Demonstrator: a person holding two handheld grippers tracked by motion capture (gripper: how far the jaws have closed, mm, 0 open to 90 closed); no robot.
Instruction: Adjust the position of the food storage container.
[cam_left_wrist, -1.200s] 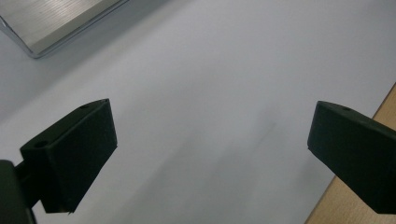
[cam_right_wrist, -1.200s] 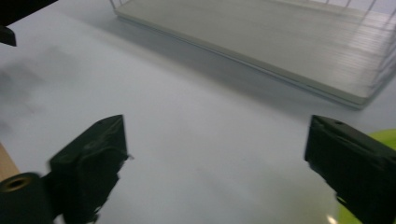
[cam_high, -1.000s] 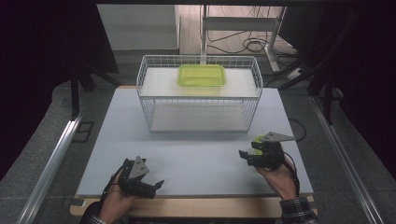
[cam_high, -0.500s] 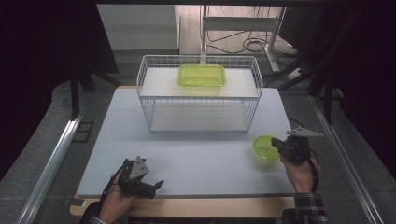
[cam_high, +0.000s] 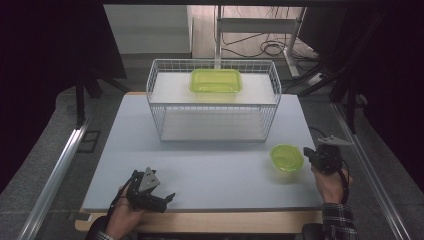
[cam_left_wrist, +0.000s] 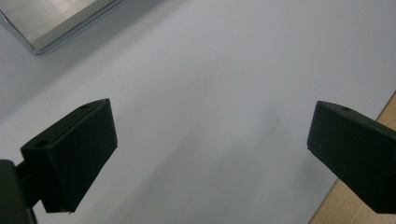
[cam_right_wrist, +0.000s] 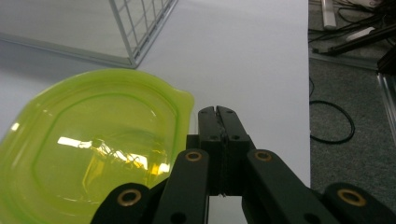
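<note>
A small round yellow-green plastic container (cam_high: 286, 157) lies on the pale table (cam_high: 210, 160) at the right. My right gripper (cam_high: 309, 154) sits just right of it, jaws pressed together with nothing between them. In the right gripper view the shut right gripper (cam_right_wrist: 217, 112) points past the container's (cam_right_wrist: 93, 144) rim, beside it. My left gripper (cam_high: 165, 200) rests near the front left edge. Its jaws stand wide apart in the left gripper view (cam_left_wrist: 210, 144), over bare table.
A white wire basket (cam_high: 215, 107) stands at the back middle of the table, with a rectangular yellow-green tub (cam_high: 216, 80) in it. Cables (cam_right_wrist: 331, 121) lie on the floor to the right of the table. A metal rail (cam_high: 55, 175) runs along the left.
My right gripper has moved to the right, off the spot where the round container now shows, and its jaws have shut. The left gripper has stayed put.
</note>
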